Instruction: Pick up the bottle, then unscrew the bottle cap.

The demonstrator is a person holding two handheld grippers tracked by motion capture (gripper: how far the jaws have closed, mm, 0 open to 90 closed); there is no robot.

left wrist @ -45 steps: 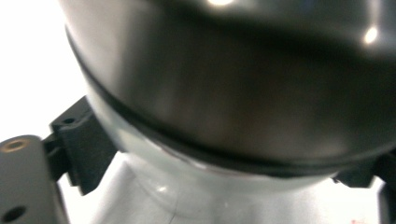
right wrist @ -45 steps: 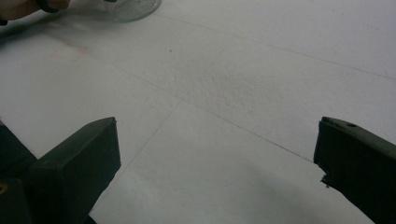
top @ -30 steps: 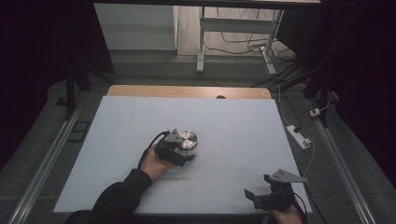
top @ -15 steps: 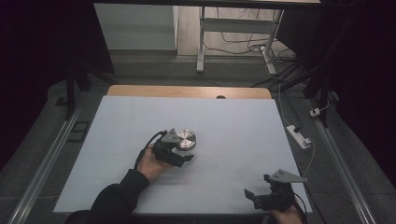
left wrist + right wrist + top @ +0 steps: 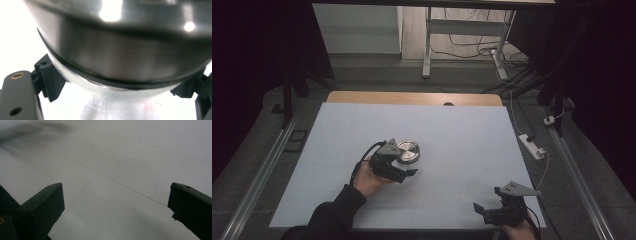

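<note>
A round, shiny metal tin (image 5: 408, 151) with a black band around it is held over the middle of the white table (image 5: 462, 135). My left gripper (image 5: 404, 161) comes at it from the left and is shut on it. In the left gripper view the tin (image 5: 120, 50) sits very close, and the ribbed pads (image 5: 51, 80) press on its lower sides. My right gripper (image 5: 488, 202) rests near the table's front right edge. It is open, and its jaws stand wide apart over bare table (image 5: 112, 157) with nothing between them.
A wooden strip (image 5: 412, 98) borders the table's far edge. A white power strip (image 5: 532, 145) with its cable lies just off the right edge. Metal rails (image 5: 262, 170) run along both sides, and desk legs (image 5: 428, 45) with cables stand on the floor behind.
My left gripper has drifted a little to the left with the tin, lifting it slightly. The right gripper has stayed where it was.
</note>
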